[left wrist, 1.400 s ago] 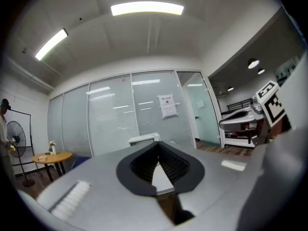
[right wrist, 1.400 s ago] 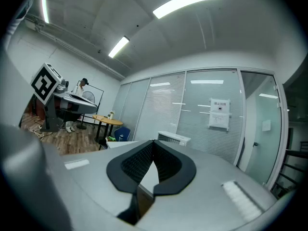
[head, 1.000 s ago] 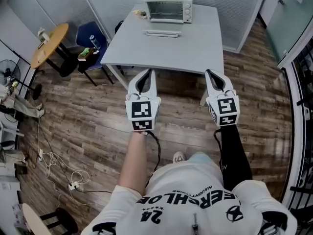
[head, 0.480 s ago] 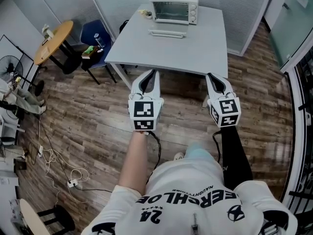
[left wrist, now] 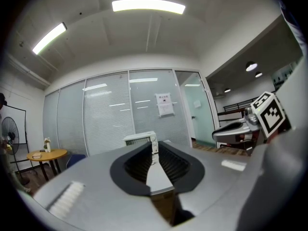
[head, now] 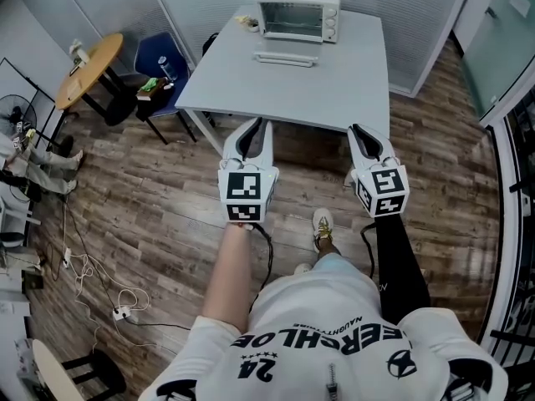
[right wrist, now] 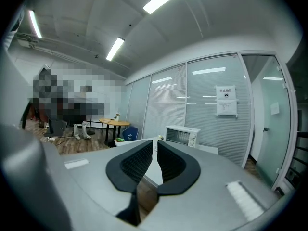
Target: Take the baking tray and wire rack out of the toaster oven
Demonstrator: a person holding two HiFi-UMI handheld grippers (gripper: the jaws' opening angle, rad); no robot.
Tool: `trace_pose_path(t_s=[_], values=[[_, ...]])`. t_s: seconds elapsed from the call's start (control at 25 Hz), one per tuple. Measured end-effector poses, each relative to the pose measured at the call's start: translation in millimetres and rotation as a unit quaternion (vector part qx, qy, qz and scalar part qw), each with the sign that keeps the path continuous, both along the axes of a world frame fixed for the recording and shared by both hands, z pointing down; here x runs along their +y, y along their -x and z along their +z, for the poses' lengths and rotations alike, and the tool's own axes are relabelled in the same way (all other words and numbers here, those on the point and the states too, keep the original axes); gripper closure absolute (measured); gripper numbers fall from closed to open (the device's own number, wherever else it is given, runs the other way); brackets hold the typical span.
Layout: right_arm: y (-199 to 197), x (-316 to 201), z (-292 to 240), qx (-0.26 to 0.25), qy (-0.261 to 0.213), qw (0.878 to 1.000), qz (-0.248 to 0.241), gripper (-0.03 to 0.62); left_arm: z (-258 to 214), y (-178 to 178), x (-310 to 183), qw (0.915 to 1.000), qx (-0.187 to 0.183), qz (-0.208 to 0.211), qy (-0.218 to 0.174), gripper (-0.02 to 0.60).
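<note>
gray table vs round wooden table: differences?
The gray table is rectangular and bigger; the round table has a wooden top. The gray table carries a toaster oven at its far edge; the round table holds only something small I can't identify. The gray table is dead ahead; the round table sits off left by a blue chair. Both stand on the wood floor.
</note>
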State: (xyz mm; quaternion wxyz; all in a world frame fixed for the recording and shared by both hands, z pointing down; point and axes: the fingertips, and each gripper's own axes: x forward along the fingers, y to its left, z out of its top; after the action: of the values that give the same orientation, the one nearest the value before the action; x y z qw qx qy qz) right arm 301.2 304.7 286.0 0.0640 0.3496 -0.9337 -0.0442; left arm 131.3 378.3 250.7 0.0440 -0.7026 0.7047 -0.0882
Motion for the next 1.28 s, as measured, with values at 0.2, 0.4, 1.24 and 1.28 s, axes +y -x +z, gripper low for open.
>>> trace_pose_path(t_s=[0.2, 0.4, 1.24, 1.28], values=[[9, -23, -2, -0.001, 0.001, 1.0, -0.006, 0.572, -1, 4, -24, 1.0, 0.001, 0.0, 0.002, 0.52], [19, -53, -2, -0.002, 0.0, 1.0, -0.012, 0.569, -1, 12, -56, 1.0, 0.004, -0.003, 0.002, 0.52], [65, -212, -3, -0.005, 0.011, 0.999, -0.042, 0.569, -9, 53, -207, 0.9995, 0.007, -0.031, 0.003, 0.52], [67, -217, -2, -0.004, 0.011, 0.999, -0.045, 0.569, -9, 54, -213, 0.9995, 0.007, -0.032, 0.002, 0.52]])
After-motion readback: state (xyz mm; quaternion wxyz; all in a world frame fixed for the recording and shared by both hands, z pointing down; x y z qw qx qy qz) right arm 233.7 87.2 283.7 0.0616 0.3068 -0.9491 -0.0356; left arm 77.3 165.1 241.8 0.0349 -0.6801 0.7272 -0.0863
